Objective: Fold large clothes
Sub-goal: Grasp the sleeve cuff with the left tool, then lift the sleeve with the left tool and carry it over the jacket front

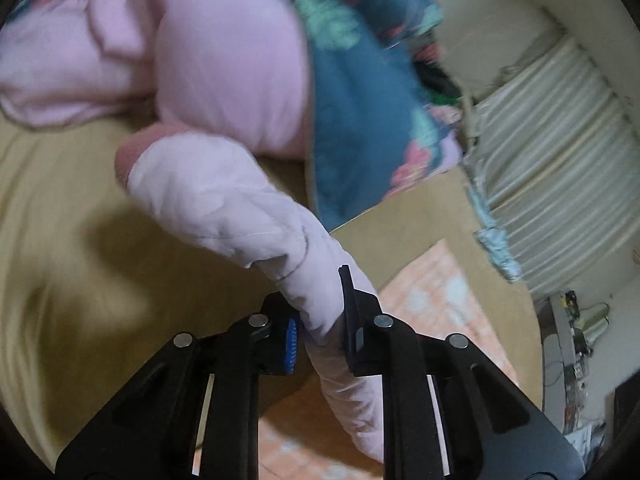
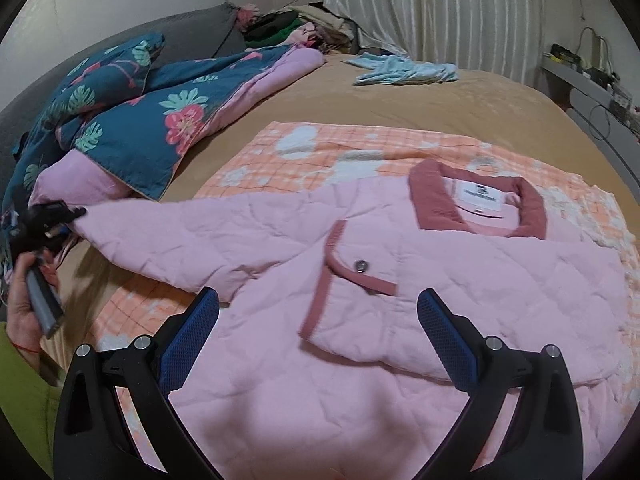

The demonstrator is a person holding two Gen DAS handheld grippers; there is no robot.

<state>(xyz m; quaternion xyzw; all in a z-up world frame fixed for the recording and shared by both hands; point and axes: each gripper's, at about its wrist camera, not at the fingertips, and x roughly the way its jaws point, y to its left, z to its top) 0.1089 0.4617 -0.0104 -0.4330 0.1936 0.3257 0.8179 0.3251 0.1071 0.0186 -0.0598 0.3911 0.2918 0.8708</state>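
Observation:
A pink quilted jacket (image 2: 400,280) with a dark pink collar lies spread on an orange checked blanket (image 2: 360,148) on the bed. Its left sleeve (image 2: 192,236) stretches out to the left. My left gripper (image 1: 320,332) is shut on that sleeve (image 1: 224,200) and holds it lifted above the bed; the dark pink cuff points away. In the right wrist view the left gripper (image 2: 52,220) shows at the sleeve's end. My right gripper (image 2: 316,320) is open and empty, hovering above the jacket's body below the chest pocket.
A teal floral quilt (image 2: 132,120) with pink lining is bunched at the left. A light blue garment (image 2: 404,70) lies at the far side of the tan bed sheet (image 2: 400,108). A clothes heap, curtain (image 2: 440,8) and a shelf with cables (image 2: 592,76) stand beyond.

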